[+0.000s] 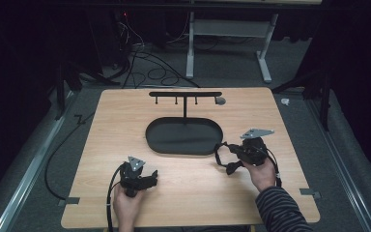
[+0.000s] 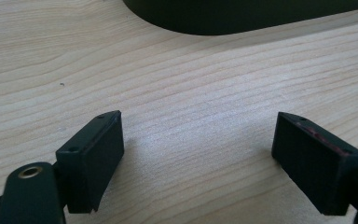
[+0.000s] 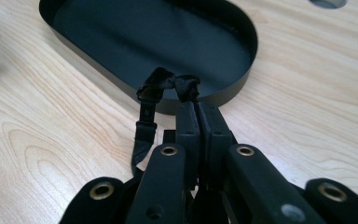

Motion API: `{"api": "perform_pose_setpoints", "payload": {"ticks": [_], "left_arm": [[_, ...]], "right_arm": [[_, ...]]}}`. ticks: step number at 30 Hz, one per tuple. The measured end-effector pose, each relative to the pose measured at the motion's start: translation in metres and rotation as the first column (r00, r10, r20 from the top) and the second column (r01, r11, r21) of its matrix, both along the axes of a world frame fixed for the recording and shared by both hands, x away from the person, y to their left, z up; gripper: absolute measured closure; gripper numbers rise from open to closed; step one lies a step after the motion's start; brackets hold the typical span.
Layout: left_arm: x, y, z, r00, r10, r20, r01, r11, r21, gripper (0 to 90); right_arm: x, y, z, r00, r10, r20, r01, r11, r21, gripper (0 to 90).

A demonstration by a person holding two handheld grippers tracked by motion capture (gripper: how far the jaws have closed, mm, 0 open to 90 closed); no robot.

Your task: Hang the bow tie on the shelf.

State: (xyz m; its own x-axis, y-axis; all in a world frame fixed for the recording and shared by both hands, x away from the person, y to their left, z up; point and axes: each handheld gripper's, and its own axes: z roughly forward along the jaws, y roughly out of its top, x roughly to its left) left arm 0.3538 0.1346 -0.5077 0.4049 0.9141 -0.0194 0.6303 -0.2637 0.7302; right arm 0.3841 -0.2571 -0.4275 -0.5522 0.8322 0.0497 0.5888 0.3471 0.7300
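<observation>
Black strap (image 3: 161,86) is pinched in the closed right tool (image 3: 196,109), just near of the oval tray's (image 3: 242,77) right end; the hook stand (image 1: 185,94) lies beyond, its bar running left-right. Nothing is held in the wide left tool (image 2: 198,154), which rests on the tabletop (image 1: 101,145) farther from the stand.

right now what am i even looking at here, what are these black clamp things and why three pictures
A person sits at a light wooden table holding a hand-operated two-jaw black gripper in each hand. The high view looks down from above; the other two come from cameras riding on each gripper. On the table stands a black oval metal tray with a T-shaped hook rack rising behind it. The left gripper is open over bare wood. The right gripper is shut on a thin black fabric strap, beside the tray's rim.
</observation>
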Motion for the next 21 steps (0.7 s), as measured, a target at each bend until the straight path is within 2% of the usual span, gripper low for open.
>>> {"api": "perform_pose_setpoints", "payload": {"ticks": [4, 16, 21], "left_arm": [[0.0, 0.0, 0.0, 1.0, 0.0, 0.0, 0.0, 1.0, 0.0, 17.0], [0.0, 0.0, 0.0, 1.0, -0.003, 0.001, 0.003, 1.0, 0.002, 16.8], [0.0, 0.0, 0.0, 1.0, -0.004, 0.001, 0.004, 1.0, 0.003, 16.6]], "right_arm": [[0.0, -0.003, 0.008, 0.9999, -0.011, 0.012, 0.011, 1.0, 0.018, 89.4], [0.009, 0.005, 0.024, 0.9991, 0.009, 0.042, -0.009, 1.0, 0.01, 89.4], [0.015, 0.005, 0.036, 0.9979, -0.002, 0.065, -0.001, 0.999, 0.033, 89.4]]}}
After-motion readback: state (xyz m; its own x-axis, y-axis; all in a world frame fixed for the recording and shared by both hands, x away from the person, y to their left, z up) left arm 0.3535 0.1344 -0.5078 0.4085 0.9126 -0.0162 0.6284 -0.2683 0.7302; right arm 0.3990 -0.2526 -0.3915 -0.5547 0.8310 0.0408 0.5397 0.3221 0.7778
